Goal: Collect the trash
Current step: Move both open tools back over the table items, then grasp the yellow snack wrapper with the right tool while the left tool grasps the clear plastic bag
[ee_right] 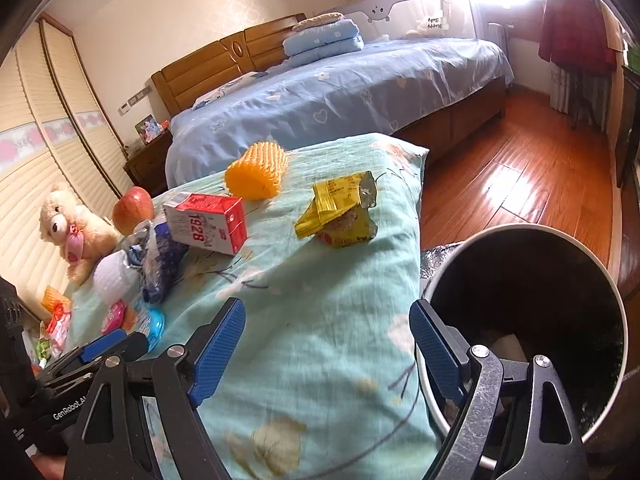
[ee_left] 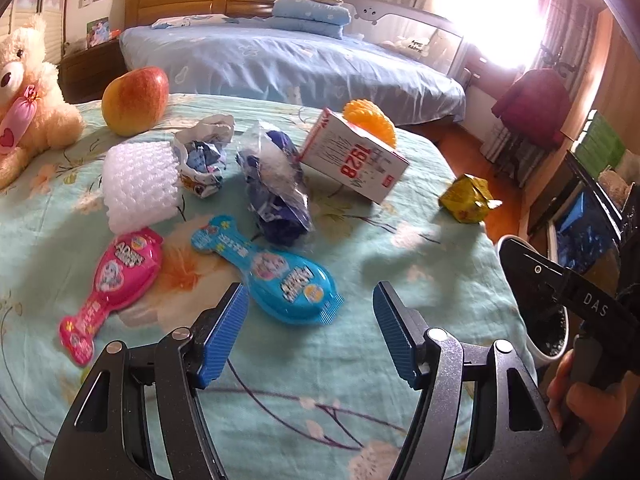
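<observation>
Trash lies on a teal flowered cover (ee_left: 420, 264): a blue candy pack (ee_left: 276, 276), a pink candy pack (ee_left: 116, 280), a blue plastic bag (ee_left: 276, 188), a crumpled wrapper (ee_left: 204, 156), bubble wrap (ee_left: 140, 182), a white carton marked 1928 (ee_left: 356, 160) and a yellow wrapper (ee_left: 466, 198). My left gripper (ee_left: 310, 332) hangs open just short of the blue pack, holding nothing. My right gripper (ee_right: 328, 350) is open and empty over the cover's near corner, with the yellow wrapper (ee_right: 340, 210) ahead. The dark bin (ee_right: 560, 304) stands to its right.
An apple (ee_left: 134, 100), a teddy bear (ee_left: 28, 92) and an orange foam net (ee_right: 256, 174) share the cover. A bed with blue sheets (ee_right: 340, 92) is behind. Wooden floor (ee_right: 520, 184) lies to the right. A person's hand (ee_left: 576, 396) holds the right gripper's handle.
</observation>
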Motion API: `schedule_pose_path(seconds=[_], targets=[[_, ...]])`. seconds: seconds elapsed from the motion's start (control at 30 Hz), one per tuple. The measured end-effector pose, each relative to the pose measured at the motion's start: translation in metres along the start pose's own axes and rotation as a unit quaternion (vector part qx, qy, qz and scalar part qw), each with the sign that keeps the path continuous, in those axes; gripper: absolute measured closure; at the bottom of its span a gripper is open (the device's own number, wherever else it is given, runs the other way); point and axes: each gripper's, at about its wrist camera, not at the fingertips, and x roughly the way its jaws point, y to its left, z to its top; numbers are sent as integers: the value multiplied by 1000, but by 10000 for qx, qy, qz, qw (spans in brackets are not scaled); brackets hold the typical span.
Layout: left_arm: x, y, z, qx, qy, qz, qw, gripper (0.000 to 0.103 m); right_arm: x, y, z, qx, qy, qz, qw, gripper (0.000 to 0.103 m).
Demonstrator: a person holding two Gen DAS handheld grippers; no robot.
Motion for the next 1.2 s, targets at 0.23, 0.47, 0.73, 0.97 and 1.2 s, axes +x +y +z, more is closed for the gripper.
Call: schedule_pose_path(seconds=[0.23,0.47,0.73,0.97,1.2], targets=[[16,8,25,-31,42,143,9999,36,19,-1,17,-4,23,-13,10000,17],[37,16,50,-69,109,275,9995,34,46,-2,35,-55,145,-102,9998,18],[58,18,55,-48,234,396,9989,52,64,-4,43,-131,265,-237,9993,42],[48,21,45,-99,161,225,9996,71,58,-7,38,-87,236,-198,9995,64],[17,20,30,-179,-81,67,9998,72,36,1,24,-71,156,-37,9998,65]])
